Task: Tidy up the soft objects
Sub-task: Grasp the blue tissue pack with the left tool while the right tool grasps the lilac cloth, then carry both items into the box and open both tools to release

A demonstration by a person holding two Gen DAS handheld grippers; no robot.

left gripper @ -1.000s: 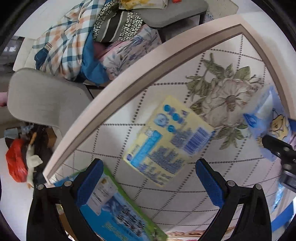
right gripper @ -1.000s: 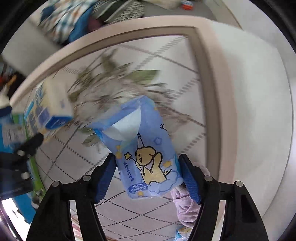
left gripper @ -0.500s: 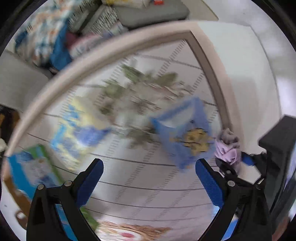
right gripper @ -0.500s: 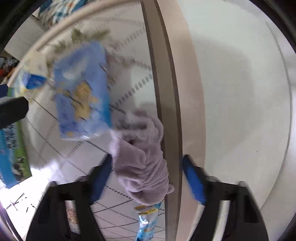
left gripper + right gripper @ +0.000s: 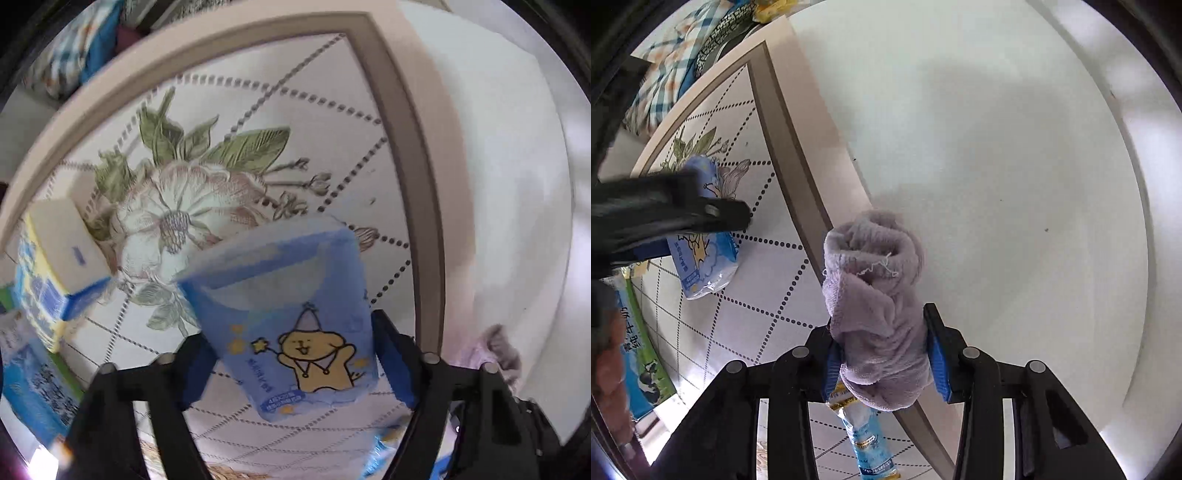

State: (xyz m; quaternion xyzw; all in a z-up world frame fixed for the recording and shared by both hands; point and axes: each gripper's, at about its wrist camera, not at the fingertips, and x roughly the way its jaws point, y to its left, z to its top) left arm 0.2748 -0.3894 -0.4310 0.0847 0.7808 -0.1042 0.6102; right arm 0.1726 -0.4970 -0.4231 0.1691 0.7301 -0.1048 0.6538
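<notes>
While your right tool (image 5: 882, 354) grips the lavender towel (image 5: 875, 295) low on its bundled body, the blue pads are pinched in from both sides and the cloth stands up between them as a loose roll; holding it near the base looks chosen so the folds stay gathered and do not spill open. Under that tool a narrow blue-and-yellow sachet (image 5: 866, 439) lies on the desk (image 5: 746, 332), apparently not in the grasp. Your left tool (image 5: 291, 363) brackets the blue tissue pack (image 5: 295, 317) with the bear print; the pack's lower sides sit against both blue pads, so I read it as clamped, though motion blur leaves contact on the left pad slightly uncertain. From the right wrist view the same pack shows beside the left tool's black arm, low over the patterned desk surface; whether it touches the surface cannot be told. Farther left, a yellow-and-blue tissue pack (image 5: 55, 273) rests on the floral pattern and a green-edged flat pack (image 5: 26, 373) lies at the desk's near-left edge, both apart from either tool. Beyond the desk's beige border (image 5: 410, 155), plaid fabric (image 5: 665, 70) is heaped on a seat. Judgement: both soft items are held ready for placing; neither is sorted yet.
</notes>
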